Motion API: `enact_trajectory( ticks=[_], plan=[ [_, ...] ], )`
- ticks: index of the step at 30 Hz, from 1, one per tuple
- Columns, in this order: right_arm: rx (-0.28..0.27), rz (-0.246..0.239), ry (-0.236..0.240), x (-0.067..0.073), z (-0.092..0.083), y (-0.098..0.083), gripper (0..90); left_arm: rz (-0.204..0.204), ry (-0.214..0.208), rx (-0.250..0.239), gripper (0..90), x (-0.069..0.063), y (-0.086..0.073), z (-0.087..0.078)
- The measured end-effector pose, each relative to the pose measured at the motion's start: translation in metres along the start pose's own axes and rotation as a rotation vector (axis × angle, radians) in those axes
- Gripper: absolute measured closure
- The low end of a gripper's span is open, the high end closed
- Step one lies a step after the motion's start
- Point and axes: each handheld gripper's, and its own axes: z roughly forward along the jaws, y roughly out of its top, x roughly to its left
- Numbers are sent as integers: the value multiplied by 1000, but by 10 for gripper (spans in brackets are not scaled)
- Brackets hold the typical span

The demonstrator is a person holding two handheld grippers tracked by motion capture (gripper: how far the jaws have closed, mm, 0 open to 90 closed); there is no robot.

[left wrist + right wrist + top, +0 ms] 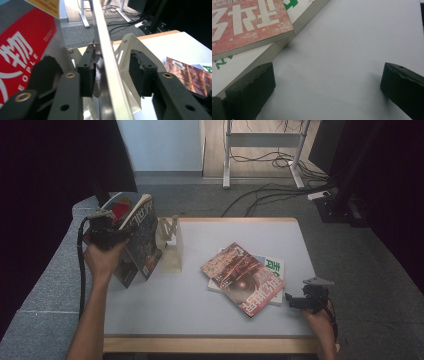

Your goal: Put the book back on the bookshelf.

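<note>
Two books stand on edge at the table's left, leaning toward a white bookend (172,247): a dark-covered book (145,237) and behind it a grey-and-red magazine (120,207). My left gripper (117,226) straddles the dark book's top edge (110,75). Its jaws are open, with the right pad (141,72) clearly off the pages and the left pad (86,73) close beside the glossy cover. A red book (242,277) lies flat on a white-and-green book (274,266). My right gripper (292,301) rests open just right of that stack, over bare tabletop (327,80).
The white table (200,312) has a wooden front edge. Behind it on the grey carpet stand desk legs (227,155) with trailing cables (280,190). Dark curtains hang at left and right. The bookend (125,50) rises just beyond the left jaws.
</note>
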Motion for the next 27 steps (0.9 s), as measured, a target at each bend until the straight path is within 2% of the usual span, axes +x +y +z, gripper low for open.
enact_trajectory(
  ticks=[5,9,13,19,27],
  plan=[
    [0,1,0,0,0,0,0,24,20,-9,425,-4,-5,-7],
    [1,1,0,0,0,0,0,40,-19,-4,341,-8,-9,-11],
    [0,1,0,0,0,0,0,59,-22,-3,262,-13,-12,-14],
    [0,0,0,0,0,0,0,57,-39,4,152,-14,-17,-19],
    [0,-1,0,0,0,0,0,37,-79,1,104,-13,-29,-29]
  ],
)
